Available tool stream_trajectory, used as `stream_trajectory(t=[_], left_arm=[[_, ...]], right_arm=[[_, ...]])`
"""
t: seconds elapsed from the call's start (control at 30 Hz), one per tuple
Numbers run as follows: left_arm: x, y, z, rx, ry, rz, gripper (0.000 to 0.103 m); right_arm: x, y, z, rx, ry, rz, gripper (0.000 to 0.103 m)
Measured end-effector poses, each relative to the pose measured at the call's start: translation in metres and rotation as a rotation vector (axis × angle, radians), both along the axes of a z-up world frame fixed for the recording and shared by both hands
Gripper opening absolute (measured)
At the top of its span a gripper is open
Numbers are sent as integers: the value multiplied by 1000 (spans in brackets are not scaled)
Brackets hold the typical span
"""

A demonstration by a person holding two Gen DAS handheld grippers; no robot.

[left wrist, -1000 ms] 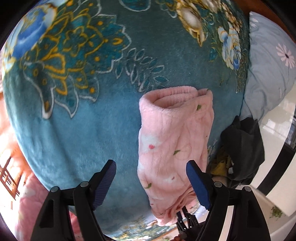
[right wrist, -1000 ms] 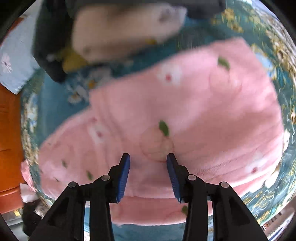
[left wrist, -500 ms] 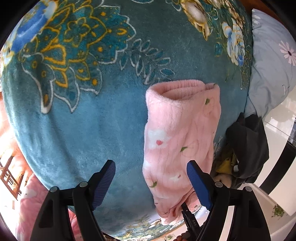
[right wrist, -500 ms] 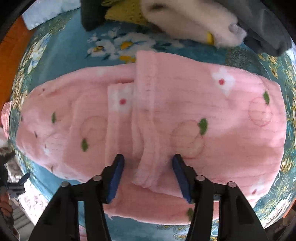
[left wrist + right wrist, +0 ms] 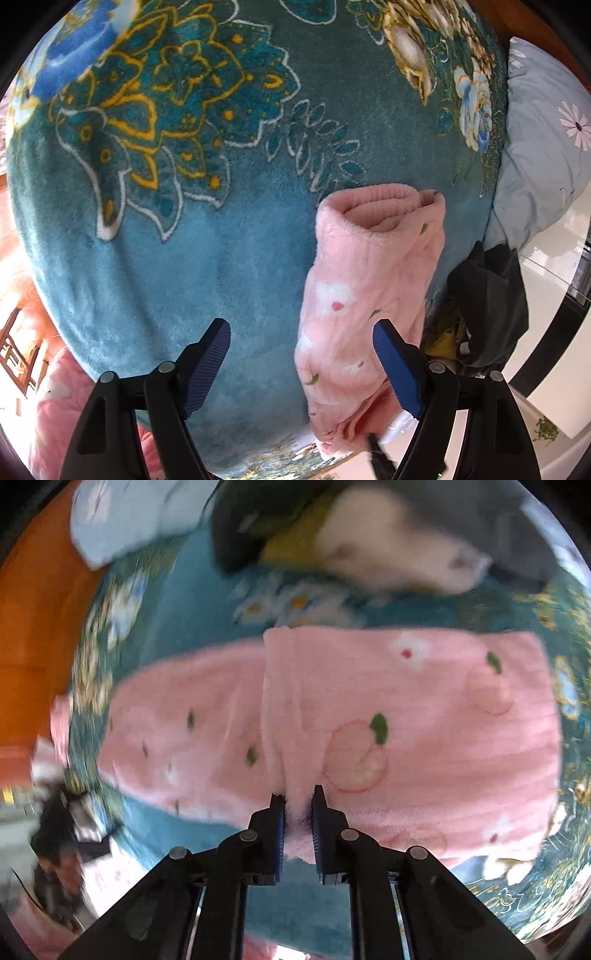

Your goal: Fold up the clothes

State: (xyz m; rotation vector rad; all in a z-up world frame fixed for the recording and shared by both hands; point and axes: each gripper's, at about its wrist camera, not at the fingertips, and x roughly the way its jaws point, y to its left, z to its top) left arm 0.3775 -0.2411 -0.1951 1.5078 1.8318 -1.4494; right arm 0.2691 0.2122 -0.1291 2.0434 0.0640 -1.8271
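Now the right claw, closing, pinches the pink garment's folded edge on the blanket; lift it evenly across the garment while the open left claw hovers above.

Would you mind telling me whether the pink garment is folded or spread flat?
Folded. The pink garment lies doubled in layers on the blanket, with a raised fold edge across its middle and a rolled end showing stacked layers.
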Motion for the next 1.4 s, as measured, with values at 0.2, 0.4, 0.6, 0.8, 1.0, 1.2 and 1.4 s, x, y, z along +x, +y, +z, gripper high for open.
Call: stream_trajectory(t=[0.2,0.4,0.6,0.8,1.0,1.2,1.4], left_arm=[[-19,-1,9,-83,98,-115,84],[-37,-2,-5,-117,178,-160,86],[-55,-7,-31,-173,239,-161,86],[-72,0,-39,-157,304,-189,74],[-83,14,-24,-205,233,-249,29],[-91,37,45,-318,256,-368,28],[-101,84,120,-450,295,-480,28]], right_arm=[[2,-7,-33,71,-83,-67,20],[-8,-15,3,-7,27,-33,50],[-2,-17,-1,69,-3,40,50],[1,1,14,140,4,57,50],[-5,-1,31,139,22,33,50],[-5,-5,57,71,52,18,50],[-10,28,70,-20,43,-60,50]])
